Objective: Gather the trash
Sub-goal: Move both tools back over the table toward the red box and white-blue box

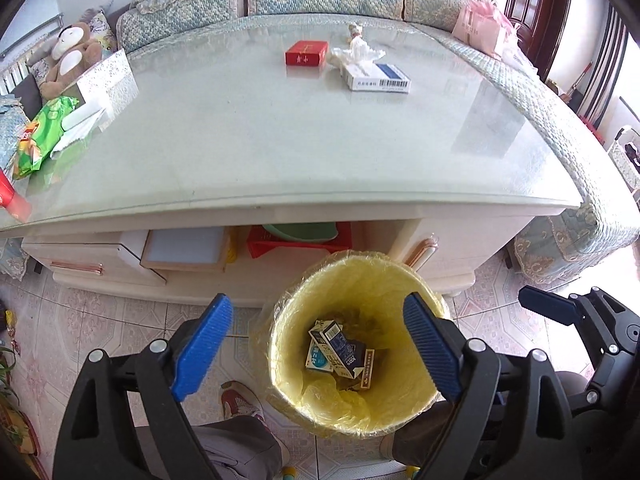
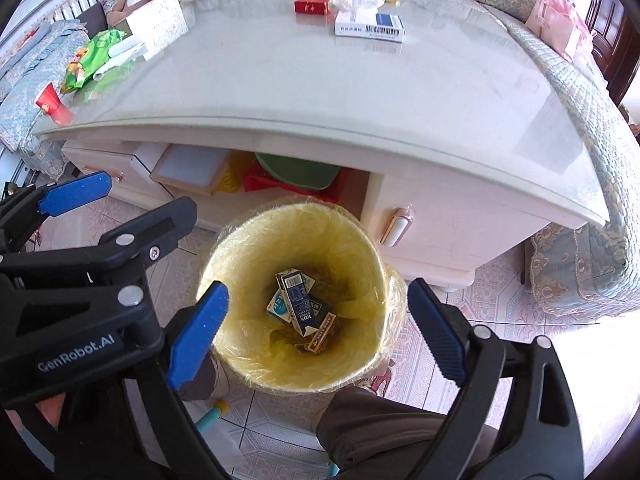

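With both your left gripper [image 1: 320, 348] and right gripper [image 2: 320, 332] spread empty above the lined bin [image 2: 236, 264], reach next for the white-and-blue carton [image 1: 378, 79] on the table [image 1: 280, 152].

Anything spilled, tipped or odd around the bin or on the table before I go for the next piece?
Nothing spilled. The bin stands upright, its liner on the rim, with boxes inside. On the table, a crumpled tissue lies against the white-and-blue box, beside the red box. Both claws are open and empty.
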Demonstrator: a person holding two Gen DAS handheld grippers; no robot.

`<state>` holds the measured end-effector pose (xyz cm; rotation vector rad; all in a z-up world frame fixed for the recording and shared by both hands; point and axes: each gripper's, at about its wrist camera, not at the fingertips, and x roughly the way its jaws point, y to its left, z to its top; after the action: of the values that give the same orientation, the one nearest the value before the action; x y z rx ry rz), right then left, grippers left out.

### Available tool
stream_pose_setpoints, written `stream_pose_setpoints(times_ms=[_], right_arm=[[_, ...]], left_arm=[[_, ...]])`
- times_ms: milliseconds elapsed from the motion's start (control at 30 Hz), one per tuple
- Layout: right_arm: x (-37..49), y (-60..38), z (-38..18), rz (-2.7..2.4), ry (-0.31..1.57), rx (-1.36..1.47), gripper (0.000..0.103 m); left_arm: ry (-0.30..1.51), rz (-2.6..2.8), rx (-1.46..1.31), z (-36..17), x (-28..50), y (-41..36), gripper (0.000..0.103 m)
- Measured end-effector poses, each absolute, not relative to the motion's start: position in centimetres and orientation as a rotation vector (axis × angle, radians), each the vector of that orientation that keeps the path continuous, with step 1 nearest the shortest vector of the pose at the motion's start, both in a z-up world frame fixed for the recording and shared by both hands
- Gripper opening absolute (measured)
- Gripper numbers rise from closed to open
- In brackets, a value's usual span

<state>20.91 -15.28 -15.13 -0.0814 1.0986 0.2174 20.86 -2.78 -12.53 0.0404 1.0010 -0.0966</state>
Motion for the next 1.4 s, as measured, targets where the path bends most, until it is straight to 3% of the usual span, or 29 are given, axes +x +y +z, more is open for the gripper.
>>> stream_pose_setpoints(times_ms=[300,733,1167,1400], right_arm=[[21.5,-16.1,-9.6,0.203,0.963,-0.058,0.095],[27.5,-16.3,-5.7,0.208,0.867,-0.096,0.097],[42.3,-15.5,-9.8,0.232,0.933,-0.048,0.097],[47.2,-14.5,-10.6,0.244,1.035,-0.040,0.097]], left_arm=[[0.900,-0.088,0.023,-7.3,21.8,-1.3,0.095],[0.827,-0.073,0.028,-2.4,29.8,0.7,0.096],[0.855,-0.116,0.081,-5.1,49.7,-0.1,0.096],[0.988,-0.128,0.078,-7.5,57.3,-1.3,0.096]])
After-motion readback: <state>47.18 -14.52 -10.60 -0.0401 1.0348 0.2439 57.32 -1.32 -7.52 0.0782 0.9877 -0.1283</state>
